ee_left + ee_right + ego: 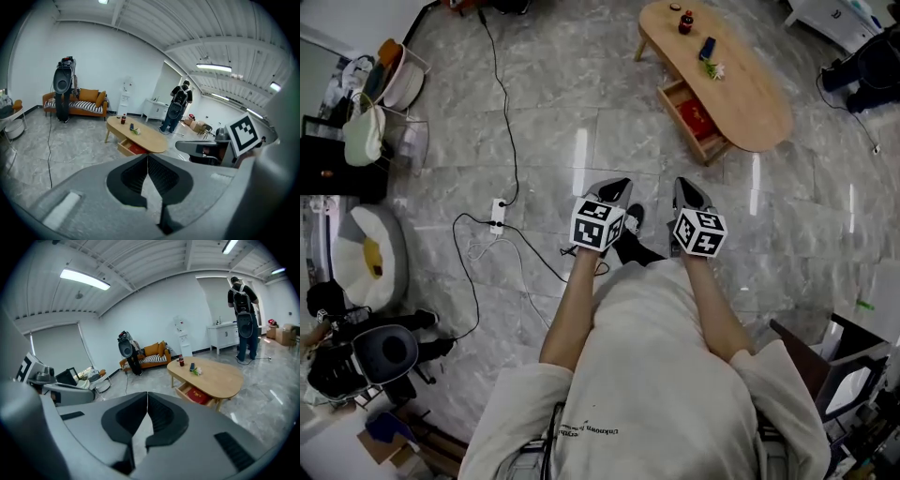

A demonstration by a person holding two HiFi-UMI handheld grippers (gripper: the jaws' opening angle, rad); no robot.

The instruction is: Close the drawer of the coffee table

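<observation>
Standing well apart from the coffee table (759, 103), the person is holding the left gripper (616, 187) and the right gripper (691, 192) side by side in front of the body, both pointing ahead and somewhat downward toward the table. Each tool's jaws are pressing together tip to tip with nothing between them, as both gripper views are showing. That is likely because a drawer needs only a push, so the closed jaws can be serving as a blunt nose rather than a pincer. Neither tool is touching anything yet.

The drawer (673, 105) is sitting ahead and to the person's right, jutting out of the table's long side that is facing the person. It is hanging clearly open, a shallow box of the same light wood as the oval top, with a flat red thing (697, 117) lying inside it. On the table top a dark bottle (685, 22) is standing near the far end, and two smaller things are lying near the middle, too small to tell.
</observation>
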